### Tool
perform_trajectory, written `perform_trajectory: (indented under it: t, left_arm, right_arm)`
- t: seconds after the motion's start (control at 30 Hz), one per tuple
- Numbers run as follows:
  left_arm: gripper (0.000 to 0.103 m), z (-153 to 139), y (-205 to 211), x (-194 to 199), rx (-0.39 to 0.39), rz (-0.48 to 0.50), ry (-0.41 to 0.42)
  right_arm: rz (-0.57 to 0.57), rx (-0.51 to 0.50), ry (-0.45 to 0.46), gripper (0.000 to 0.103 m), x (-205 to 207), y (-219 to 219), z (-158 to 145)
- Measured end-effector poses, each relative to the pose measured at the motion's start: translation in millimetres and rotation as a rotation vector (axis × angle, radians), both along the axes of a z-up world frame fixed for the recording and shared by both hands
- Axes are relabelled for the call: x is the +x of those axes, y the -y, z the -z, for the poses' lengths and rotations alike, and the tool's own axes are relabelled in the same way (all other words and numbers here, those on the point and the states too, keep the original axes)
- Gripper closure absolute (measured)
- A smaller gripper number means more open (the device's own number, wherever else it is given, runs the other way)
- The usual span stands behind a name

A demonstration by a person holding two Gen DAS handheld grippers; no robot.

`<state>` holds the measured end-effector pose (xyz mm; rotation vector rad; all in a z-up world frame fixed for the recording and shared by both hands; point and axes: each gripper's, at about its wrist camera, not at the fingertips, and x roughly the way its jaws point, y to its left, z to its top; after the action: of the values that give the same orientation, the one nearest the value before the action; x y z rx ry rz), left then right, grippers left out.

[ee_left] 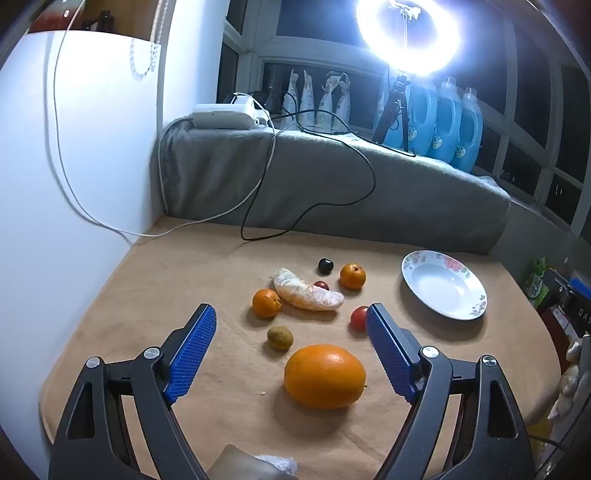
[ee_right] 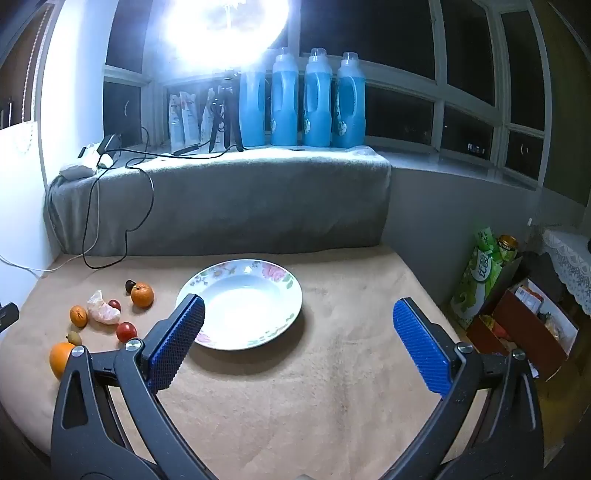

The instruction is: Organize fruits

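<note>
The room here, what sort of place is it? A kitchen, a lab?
Most likely someone's home at night, set up for filming. Blue detergent bottles stand on a blanket-covered window ledge, a floral plate and loose fruit such as a large orange lie on a cloth-covered table, and a ring light shines.

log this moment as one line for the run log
left tongs: open, empty, over big orange | right tongs: open, empty, by plate | plate: empty | fruit: all on cloth
</note>
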<state>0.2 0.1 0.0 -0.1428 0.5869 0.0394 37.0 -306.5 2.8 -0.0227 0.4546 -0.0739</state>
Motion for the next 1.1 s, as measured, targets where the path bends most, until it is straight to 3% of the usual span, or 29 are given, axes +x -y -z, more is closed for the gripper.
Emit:
perform_trajectory:
  t: [0.2, 1.1]
  left_arm:
    - [0.020, 0.0, -0.1, -0.4, 0.004, -0.004, 0.005]
    - [0.020, 1.4, -6.0, 1.1, 0.010, -0.007, 0.003]
  right_arm:
    - [-0.016, -0.044, 0.021, 0.000, -3.1, -11.6, -6.6]
    - [-0.019, -0.029, 0.037, 0.000, 1.8, -12.3, -8.5]
